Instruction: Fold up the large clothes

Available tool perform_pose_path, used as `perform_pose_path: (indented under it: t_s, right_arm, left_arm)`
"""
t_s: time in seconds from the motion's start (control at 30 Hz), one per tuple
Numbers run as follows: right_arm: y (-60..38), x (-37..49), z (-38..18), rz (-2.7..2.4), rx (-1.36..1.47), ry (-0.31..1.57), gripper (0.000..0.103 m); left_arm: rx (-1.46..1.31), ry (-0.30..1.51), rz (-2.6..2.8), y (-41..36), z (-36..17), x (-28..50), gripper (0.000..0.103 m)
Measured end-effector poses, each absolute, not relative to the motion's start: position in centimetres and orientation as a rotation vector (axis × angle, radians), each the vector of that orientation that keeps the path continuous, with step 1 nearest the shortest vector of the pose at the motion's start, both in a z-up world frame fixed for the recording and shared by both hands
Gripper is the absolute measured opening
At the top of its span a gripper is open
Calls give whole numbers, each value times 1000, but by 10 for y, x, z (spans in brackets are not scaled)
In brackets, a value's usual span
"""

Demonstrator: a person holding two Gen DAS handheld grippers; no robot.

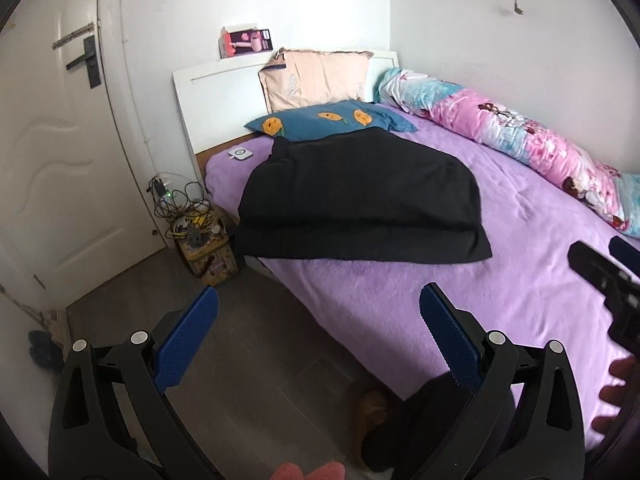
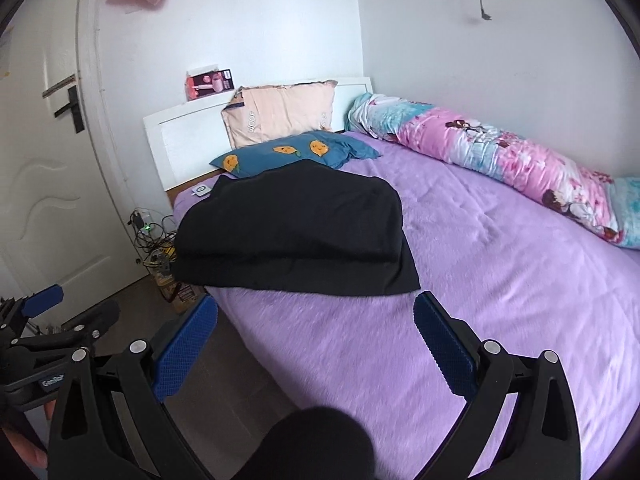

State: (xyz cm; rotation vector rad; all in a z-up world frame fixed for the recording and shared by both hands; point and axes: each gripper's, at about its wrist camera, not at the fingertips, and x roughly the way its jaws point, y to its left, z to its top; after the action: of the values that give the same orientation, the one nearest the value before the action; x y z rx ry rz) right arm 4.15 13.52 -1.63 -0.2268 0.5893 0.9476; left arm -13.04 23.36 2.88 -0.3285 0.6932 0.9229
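Both blue-padded black grippers, left (image 1: 320,344) and right (image 2: 316,344), hang spread wide and empty, well short of the folded black garment (image 1: 360,200) on the fuzzy purple bedspread (image 1: 520,280).

We are in a home bedroom: a bed (image 2: 500,280) with a purple cover, pillows (image 2: 280,118) against its white headboard (image 2: 180,140), a rolled cartoon quilt (image 2: 500,152) along its wall edge, and a white door (image 1: 60,160).
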Motion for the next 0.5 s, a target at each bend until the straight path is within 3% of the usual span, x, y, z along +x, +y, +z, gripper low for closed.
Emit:
perform_pose_path:
  t_s: [0.5]
  right_arm:
    - [81, -25, -11, 1000, -244, 527, 97]
  left_arm:
    - [-316, 674, 908, 160, 37, -173, 97]
